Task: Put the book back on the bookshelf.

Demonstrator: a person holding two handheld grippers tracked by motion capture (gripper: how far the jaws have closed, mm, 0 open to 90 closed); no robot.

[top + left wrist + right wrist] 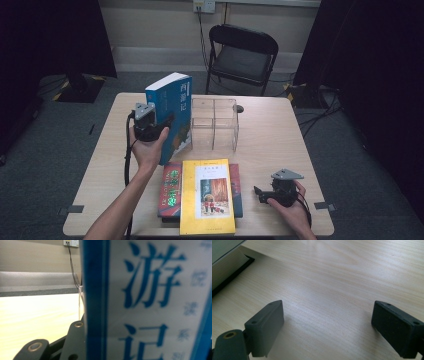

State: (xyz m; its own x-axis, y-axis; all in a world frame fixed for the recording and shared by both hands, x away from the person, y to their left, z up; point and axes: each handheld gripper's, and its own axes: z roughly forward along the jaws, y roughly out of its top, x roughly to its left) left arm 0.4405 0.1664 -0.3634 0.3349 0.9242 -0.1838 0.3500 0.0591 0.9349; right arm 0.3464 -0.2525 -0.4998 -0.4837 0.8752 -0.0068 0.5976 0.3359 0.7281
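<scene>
Left gripper (167, 122) clamps the blue book (175, 112) upright, probably to slot it into the clear organizer (215, 125), while the right gripper (262, 194) rests wide open on the table (280, 135).

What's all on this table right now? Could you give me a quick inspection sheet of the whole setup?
Surface: pale wooden table, mostly bare on its right side.
Job's things: blue book held upright beside the clear divided rack; yellow book lying on a red book near the front edge.
Clutter: small dark object behind the rack.
Grippers: left tool clamped on the blue book; right tool open, low over bare wood.
Cables: black cable trailing from the left tool; wall cable down from a socket.
Surroundings: black folding chair, grey floor, dark curtains.
</scene>
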